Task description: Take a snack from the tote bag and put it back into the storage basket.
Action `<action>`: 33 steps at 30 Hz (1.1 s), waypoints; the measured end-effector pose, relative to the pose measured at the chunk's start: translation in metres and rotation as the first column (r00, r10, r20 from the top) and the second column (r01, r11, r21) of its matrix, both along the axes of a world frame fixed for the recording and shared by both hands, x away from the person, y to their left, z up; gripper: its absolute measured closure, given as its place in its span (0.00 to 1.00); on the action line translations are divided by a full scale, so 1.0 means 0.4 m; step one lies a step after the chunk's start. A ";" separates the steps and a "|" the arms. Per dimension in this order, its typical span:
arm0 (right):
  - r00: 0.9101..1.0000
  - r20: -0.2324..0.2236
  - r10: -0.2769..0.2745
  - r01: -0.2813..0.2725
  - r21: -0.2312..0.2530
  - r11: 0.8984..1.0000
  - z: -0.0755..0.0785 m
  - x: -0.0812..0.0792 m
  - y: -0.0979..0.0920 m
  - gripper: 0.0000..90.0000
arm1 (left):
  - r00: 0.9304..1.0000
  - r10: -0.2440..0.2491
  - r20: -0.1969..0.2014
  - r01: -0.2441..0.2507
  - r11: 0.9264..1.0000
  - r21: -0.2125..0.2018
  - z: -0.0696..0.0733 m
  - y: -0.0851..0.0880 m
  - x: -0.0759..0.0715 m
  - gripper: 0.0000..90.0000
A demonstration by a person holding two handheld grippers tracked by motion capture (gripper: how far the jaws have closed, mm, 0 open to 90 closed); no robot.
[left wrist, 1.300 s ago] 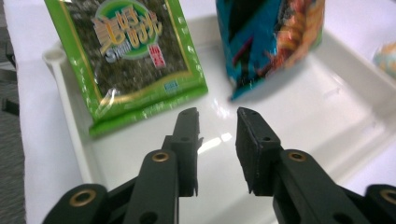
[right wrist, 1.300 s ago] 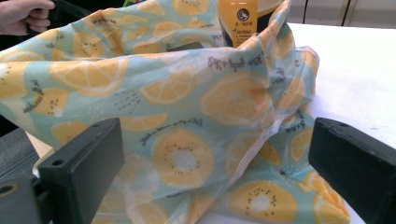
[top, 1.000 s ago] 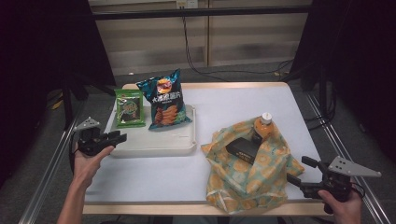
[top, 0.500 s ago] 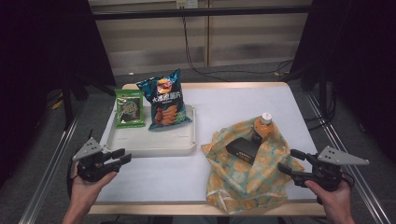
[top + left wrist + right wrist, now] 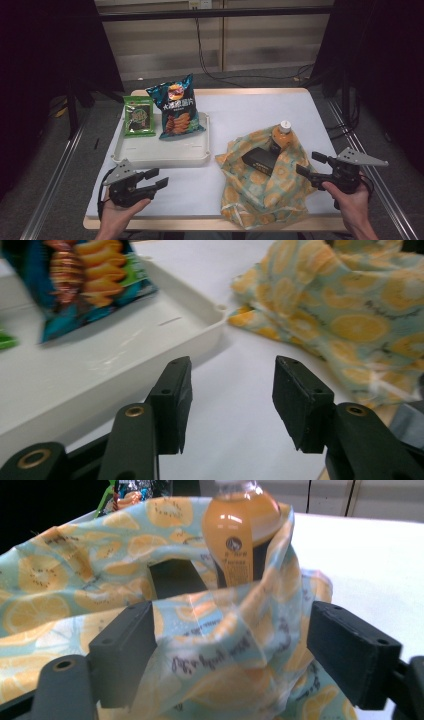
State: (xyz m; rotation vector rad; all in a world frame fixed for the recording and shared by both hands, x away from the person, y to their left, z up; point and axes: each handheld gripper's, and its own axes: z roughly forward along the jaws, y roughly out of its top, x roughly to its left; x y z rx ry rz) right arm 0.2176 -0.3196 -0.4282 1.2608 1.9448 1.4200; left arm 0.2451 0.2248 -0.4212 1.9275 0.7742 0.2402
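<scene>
An orange-slice print cloth bag stands open at the front right of the table, holding an orange drink bottle and a black box. My right gripper is at the bag's right side. In the right gripper view, the right gripper has the bag's rim loosely between its jaws, which have just been opening, and the bottle is behind. My left gripper hovers in front of the white tray. Its jaws have just been opening, with nothing between them in the left gripper view.
The tray holds a blue chip bag and a green snack packet. In the left gripper view the tray's near corner is just ahead and the cloth bag lies to the right. White table surface stretches behind the bag.
My left gripper came back toward the near table edge and slid right along the tray's front. My right gripper edged left and forward to the bag.
</scene>
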 end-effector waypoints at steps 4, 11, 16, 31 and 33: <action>1.000 -0.019 0.014 -0.014 0.006 1.000 -0.011 -0.001 0.006 0.18 | 0.998 -0.060 -0.013 0.060 0.998 0.012 -0.011 -0.057 0.002 0.55; 0.999 -0.020 0.028 -0.028 0.004 1.000 -0.009 0.001 0.024 0.26 | 0.992 -0.122 0.015 0.123 0.992 -0.034 0.011 -0.149 0.028 0.47; 0.998 -0.022 0.054 -0.054 -0.007 0.999 -0.009 0.006 0.032 0.41 | 0.985 -0.170 0.018 0.171 0.984 -0.043 0.013 -0.211 0.056 0.48; 0.996 -0.034 0.082 -0.083 -0.005 0.997 -0.011 0.003 0.019 0.92 | 0.954 -0.293 0.065 0.298 0.951 -0.088 0.067 -0.360 0.075 0.57; 0.996 -0.030 0.079 -0.080 -0.008 0.997 -0.011 -0.002 0.013 0.95 | 0.952 -0.299 0.067 0.304 0.948 -0.093 0.067 -0.376 0.080 0.58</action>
